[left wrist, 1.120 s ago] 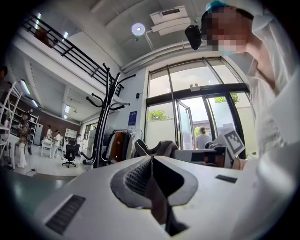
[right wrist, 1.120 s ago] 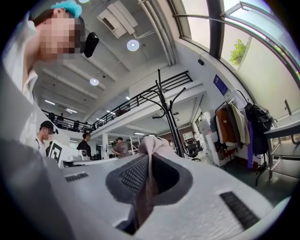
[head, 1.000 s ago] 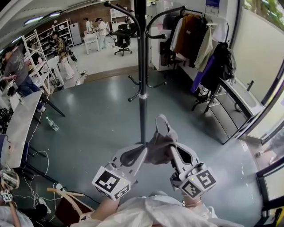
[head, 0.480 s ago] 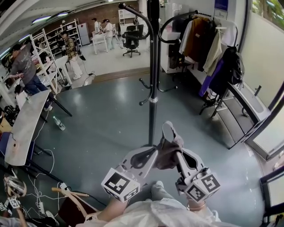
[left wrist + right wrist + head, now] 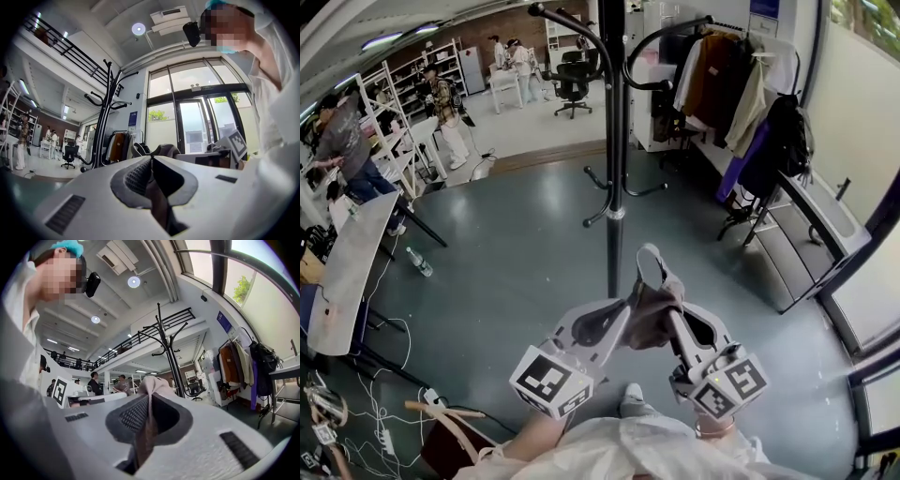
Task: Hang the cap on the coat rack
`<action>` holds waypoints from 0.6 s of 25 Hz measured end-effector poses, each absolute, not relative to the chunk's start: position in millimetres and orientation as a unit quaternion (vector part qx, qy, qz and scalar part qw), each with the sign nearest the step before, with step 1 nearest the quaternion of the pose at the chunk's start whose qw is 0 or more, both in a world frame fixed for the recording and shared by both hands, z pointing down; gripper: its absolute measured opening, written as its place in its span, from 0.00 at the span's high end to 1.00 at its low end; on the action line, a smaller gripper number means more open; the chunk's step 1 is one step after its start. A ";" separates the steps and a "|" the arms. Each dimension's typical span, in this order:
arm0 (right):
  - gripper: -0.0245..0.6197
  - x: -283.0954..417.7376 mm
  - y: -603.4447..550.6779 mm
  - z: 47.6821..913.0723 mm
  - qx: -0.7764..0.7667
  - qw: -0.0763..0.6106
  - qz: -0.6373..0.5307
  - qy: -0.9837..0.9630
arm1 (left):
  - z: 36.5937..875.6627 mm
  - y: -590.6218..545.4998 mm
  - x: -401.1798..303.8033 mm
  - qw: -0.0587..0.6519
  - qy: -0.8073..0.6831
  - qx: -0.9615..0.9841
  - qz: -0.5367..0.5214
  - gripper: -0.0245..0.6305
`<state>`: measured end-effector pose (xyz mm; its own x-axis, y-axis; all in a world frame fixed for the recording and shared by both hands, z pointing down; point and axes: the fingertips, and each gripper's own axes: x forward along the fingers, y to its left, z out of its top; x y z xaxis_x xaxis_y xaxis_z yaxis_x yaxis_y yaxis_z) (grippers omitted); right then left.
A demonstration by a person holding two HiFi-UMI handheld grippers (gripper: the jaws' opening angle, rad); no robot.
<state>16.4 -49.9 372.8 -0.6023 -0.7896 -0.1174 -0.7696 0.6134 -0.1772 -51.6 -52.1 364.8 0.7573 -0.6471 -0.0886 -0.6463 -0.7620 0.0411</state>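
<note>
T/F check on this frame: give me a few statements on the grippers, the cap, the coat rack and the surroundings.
1. The left gripper and the right gripper are both shut on the cap. True.
2. The cap already hangs on a hook of the coat rack. False: it is held between the two grippers, low down near the pole and on no hook.
3. The coat rack stands on the floor beyond the grippers. True.
4. The jackets hang at the left of the head view. False: they hang at the upper right.
5. An office chair stands in the background. True.
</note>
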 end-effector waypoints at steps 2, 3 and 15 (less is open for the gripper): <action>0.94 20.6 -61.0 368.7 -0.435 0.094 -0.050 0.894 | 361.7 -61.8 -46.4 0.001 -0.343 0.938 -0.051 0.93; 0.94 22.0 -66.8 367.4 -0.433 0.096 -0.049 0.895 | 360.5 -67.0 -43.9 0.001 -0.341 0.939 -0.052 0.93; 0.94 37.9 -144.4 358.8 -0.414 0.104 -0.039 0.903 | 347.4 -141.3 -33.5 -0.016 -0.361 0.930 -0.067 0.93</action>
